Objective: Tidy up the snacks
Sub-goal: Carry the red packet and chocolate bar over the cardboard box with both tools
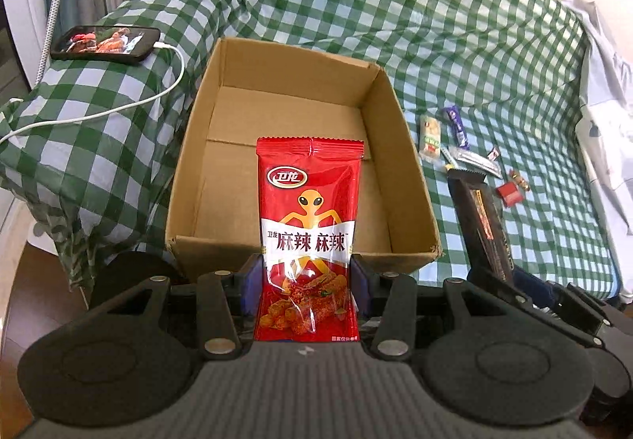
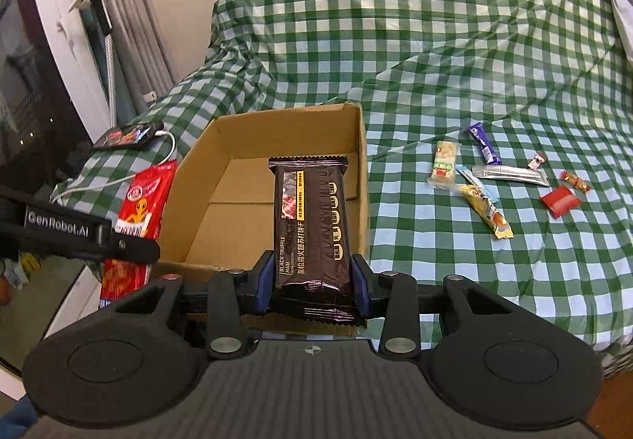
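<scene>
The left claw (image 1: pixel 304 280) is closed on the lower part of a red spicy-snack packet (image 1: pixel 309 237), which stands upright with its long axis pointing forward along the fingers, its crimped top over the open cardboard box (image 1: pixel 411 170) on the bed (image 1: pixel 435 23). The right claw (image 2: pixel 312 280) is clamped on the lower end of a dark truffle-ham cracker packet (image 2: pixel 310 225), also held lengthwise along the fingers, its serrated top edge pointing toward the box's far wall, above the near rim. The box interior shows only bare cardboard. To the box's right, loose small snacks lie scattered on the checked cover: a purple bar (image 2: pixel 483 143), a yellow stick (image 2: pixel 486 210), a red sachet (image 2: pixel 560 200).
</scene>
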